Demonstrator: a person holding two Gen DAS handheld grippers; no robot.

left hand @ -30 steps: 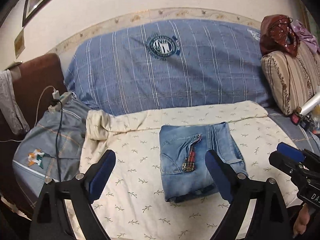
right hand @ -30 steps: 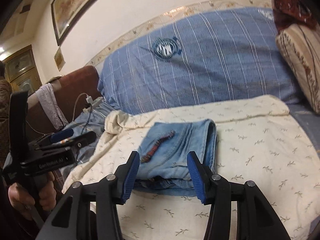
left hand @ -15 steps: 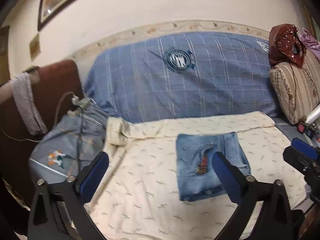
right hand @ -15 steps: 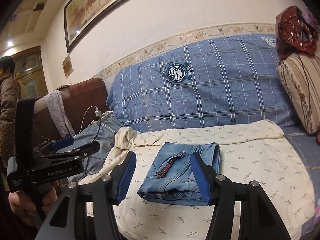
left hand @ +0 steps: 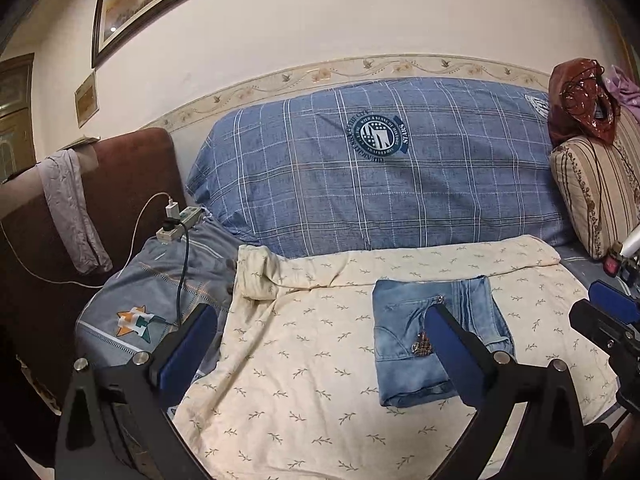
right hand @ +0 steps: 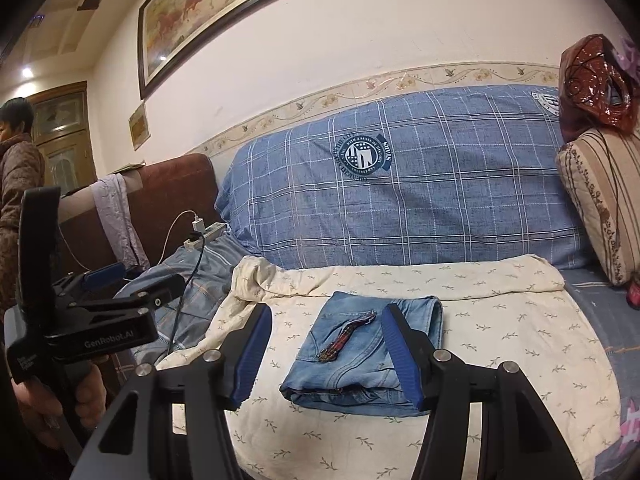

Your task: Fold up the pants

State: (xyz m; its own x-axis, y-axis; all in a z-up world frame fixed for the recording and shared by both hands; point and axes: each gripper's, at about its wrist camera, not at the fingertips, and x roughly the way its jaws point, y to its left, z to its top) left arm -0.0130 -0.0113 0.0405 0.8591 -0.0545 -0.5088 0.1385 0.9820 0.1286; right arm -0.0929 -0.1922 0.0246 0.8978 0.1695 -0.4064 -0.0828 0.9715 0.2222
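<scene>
The blue jeans [left hand: 400, 344] lie folded into a small rectangle on the cream leaf-print sheet [left hand: 304, 360] that covers the sofa seat, pocket and a small plaid trim facing up. In the right wrist view the jeans [right hand: 348, 356] sit just beyond the fingers. My left gripper [left hand: 320, 320] is held back from the seat's front, jaws wide open and nothing in them. Its right finger overlaps the jeans in the picture without touching them. My right gripper [right hand: 326, 316] is open too, with nothing in its jaws, short of the jeans.
A blue plaid cushion [left hand: 380, 168] forms the sofa back. A striped pillow [left hand: 592, 192] stands at the right. A power strip [left hand: 178, 222] with cables lies on a grey-blue cloth [left hand: 160, 280] at the left, beside a brown armrest [left hand: 132, 176]. A person [right hand: 16, 184] stands far left.
Both grippers have drawn back and upward from the jeans, which now look smaller and farther off. The left jaws have spread wider. The folded jeans have not moved.
</scene>
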